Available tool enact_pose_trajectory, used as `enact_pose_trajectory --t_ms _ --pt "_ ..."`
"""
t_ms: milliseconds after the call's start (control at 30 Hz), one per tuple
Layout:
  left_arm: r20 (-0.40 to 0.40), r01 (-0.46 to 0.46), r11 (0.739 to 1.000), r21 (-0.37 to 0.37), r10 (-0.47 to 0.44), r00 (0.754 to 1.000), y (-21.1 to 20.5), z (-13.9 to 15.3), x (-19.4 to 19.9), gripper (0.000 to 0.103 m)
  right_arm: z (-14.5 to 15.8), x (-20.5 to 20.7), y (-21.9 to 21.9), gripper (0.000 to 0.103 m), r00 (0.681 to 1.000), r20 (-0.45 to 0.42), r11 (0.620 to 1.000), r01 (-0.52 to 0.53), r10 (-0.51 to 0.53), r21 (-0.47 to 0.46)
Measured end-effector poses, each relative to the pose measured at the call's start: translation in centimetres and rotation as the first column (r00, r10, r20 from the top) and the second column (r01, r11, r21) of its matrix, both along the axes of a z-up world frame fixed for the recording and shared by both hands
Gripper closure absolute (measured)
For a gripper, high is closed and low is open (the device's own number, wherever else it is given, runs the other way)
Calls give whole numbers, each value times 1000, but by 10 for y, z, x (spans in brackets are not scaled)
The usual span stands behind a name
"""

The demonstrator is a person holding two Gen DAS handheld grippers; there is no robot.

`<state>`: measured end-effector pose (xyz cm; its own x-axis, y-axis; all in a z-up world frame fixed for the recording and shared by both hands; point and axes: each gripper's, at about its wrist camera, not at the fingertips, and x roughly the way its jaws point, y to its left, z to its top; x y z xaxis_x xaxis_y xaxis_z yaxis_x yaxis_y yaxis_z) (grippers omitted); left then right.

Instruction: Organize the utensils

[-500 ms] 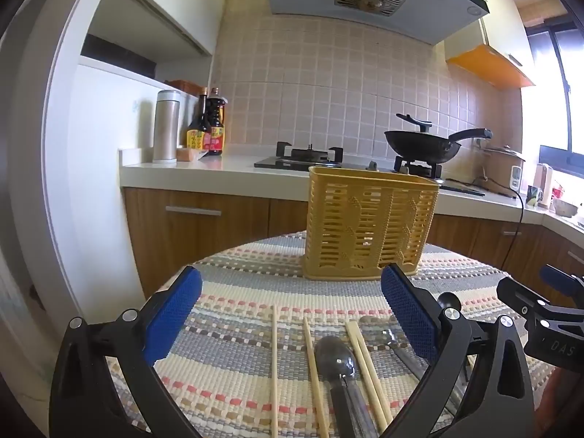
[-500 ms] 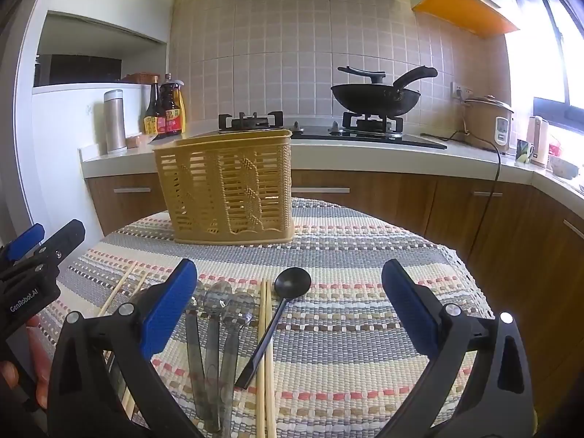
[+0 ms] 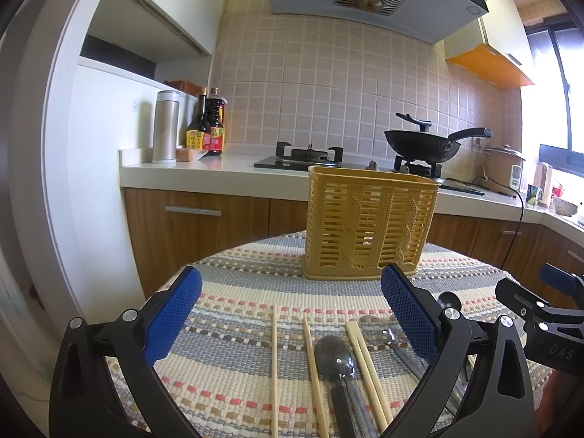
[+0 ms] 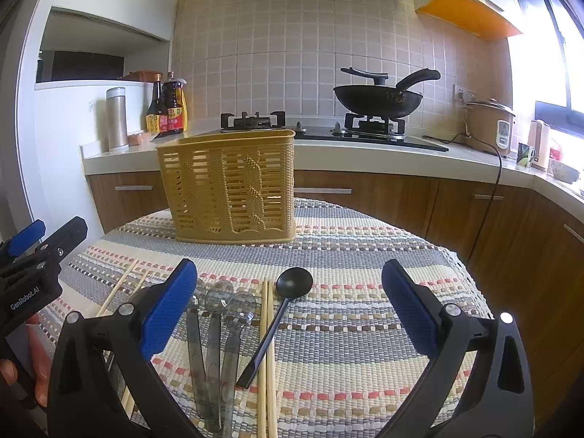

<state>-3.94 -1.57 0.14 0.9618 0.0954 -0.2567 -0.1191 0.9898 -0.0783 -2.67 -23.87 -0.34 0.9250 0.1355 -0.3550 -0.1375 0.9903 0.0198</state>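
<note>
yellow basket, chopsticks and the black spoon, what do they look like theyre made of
Yellow basket: looks like moulded plastic, matte, with slotted walls and a woven-look pattern.
Chopsticks: pale, plain sticks with a dull surface, probably bamboo or wood.
Black spoon: uniform black with a soft sheen, likely plastic; coated metal can't be ruled out.

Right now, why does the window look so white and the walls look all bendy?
In both wrist views, daylight washes out the window on the right; in the left wrist view, the fisheye lens bends the white wall edge into a curve; the yellow basket stays sharp.
</note>
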Motion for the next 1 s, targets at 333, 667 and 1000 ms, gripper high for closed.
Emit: enact_pose_trajectory --t_ms 333,667,1000 --pt "0 0 1000 1 0 1000 0 0 0 8 2 3 -2 6 1000 -14 1000 7 -7 3" --pt "0 0 1000 1 0 1000 -1 0 0 8 2 4 -3 6 1000 -23 1000 2 -2 3" --pt "0 0 1000 1 0 1000 -1 0 0 8 1 5 -1 6 999 -32 1000 -2 2 -3"
